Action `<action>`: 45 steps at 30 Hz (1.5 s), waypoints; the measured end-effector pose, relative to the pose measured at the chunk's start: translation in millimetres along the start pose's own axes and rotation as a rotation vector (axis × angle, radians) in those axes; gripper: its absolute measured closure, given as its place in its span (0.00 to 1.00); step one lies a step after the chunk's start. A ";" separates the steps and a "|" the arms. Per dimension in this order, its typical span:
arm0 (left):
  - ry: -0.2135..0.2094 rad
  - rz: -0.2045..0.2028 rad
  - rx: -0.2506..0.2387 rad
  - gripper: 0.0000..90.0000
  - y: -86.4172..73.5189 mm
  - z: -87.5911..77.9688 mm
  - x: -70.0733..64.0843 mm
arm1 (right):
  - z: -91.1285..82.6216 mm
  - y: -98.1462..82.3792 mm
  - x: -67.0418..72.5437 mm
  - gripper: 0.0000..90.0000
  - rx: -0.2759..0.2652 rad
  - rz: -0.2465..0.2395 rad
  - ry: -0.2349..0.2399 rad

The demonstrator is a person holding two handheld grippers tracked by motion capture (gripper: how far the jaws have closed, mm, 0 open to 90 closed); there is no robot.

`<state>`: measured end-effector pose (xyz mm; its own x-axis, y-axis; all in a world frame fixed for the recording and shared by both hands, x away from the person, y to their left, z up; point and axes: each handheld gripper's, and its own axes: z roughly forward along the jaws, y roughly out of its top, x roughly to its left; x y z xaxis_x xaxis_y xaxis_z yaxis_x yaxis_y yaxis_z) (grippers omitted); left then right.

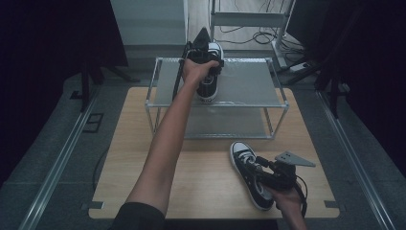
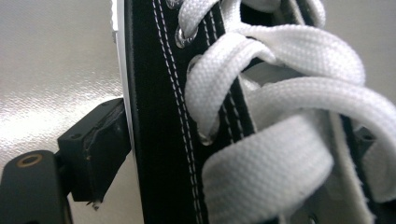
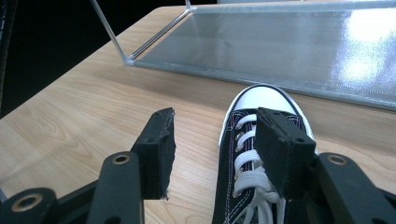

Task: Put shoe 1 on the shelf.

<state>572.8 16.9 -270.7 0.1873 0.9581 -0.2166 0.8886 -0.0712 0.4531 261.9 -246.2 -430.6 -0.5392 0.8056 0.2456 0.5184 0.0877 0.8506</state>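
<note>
Black canvas, white laces: my left gripper (image 1: 207, 56) has its jaws clamped on one sneaker (image 1: 209, 76), resting on the top shelf of the wire rack (image 1: 249, 103). My right gripper (image 3: 212, 149) hangs with jaws apart over the second sneaker (image 1: 249, 173) on the tabletop (image 1: 139, 143), nothing gripped. Judged step: pairing shoes on the rack. Next calls for closing right jaws on the laced upper.
</note>
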 end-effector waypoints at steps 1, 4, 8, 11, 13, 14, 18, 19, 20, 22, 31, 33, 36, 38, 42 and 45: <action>0.005 -0.007 -0.004 0.15 0.4 1.5 -0.2 | 0.2 -0.1 0.0 0.53 -0.001 0.001 0.000; 0.005 -0.021 0.005 0.15 1.3 3.8 1.7 | 1.0 -0.2 0.1 0.53 0.002 0.000 0.002; 0.022 -0.039 0.007 0.15 2.9 6.1 3.5 | 2.1 -0.8 0.8 0.53 0.009 -0.002 0.006; 0.053 -0.046 0.018 0.15 3.5 9.5 4.3 | 2.0 -0.7 1.1 0.53 0.009 -0.001 0.007; 0.054 -0.051 0.020 0.15 3.9 10.8 4.7 | 2.0 -0.7 1.0 0.53 0.009 -0.002 0.006; 0.054 -0.053 0.020 0.15 3.9 11.9 5.1 | 2.0 -0.6 1.0 0.53 0.009 -0.002 0.006; 0.062 -0.076 0.025 0.14 4.9 15.8 6.3 | 2.4 -1.0 0.7 0.53 0.012 -0.001 0.006; 0.063 -0.082 0.028 0.14 5.3 16.1 6.9 | 2.5 -1.1 0.5 0.53 0.012 0.000 0.006; 0.064 -0.084 0.029 0.14 5.6 16.5 7.5 | 2.7 -1.2 0.4 0.53 0.012 0.001 0.006; 0.065 -0.088 0.029 0.14 6.0 16.9 8.0 | 2.9 -1.3 0.2 0.53 0.013 0.002 0.005; 0.065 -0.109 0.040 0.14 6.2 20.7 10.7 | 5.5 -2.6 1.2 0.52 0.023 -0.001 0.007; 0.064 -0.111 0.045 0.14 6.5 21.3 11.3 | 6.1 -2.8 1.1 0.52 0.023 -0.002 0.007; 0.060 -0.110 0.052 0.14 6.7 23.9 11.7 | 6.9 -3.3 1.0 0.52 0.026 0.000 0.007; 0.062 -0.114 0.057 0.14 6.8 25.6 11.8 | 7.6 -3.5 1.0 0.52 0.029 0.000 0.009; 0.053 -0.124 0.072 0.13 6.7 30.4 13.6 | 9.4 -4.3 0.5 0.52 0.036 0.001 0.012; 0.030 -0.141 0.054 0.12 6.7 29.2 14.5 | 9.9 -4.6 0.5 0.52 0.037 0.000 0.012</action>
<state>593.8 22.2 -296.1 0.0469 0.9675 -0.2484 0.9265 0.0508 0.3727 265.9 -240.3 -439.0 -0.5472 0.7983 0.2516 0.5426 0.1095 0.8328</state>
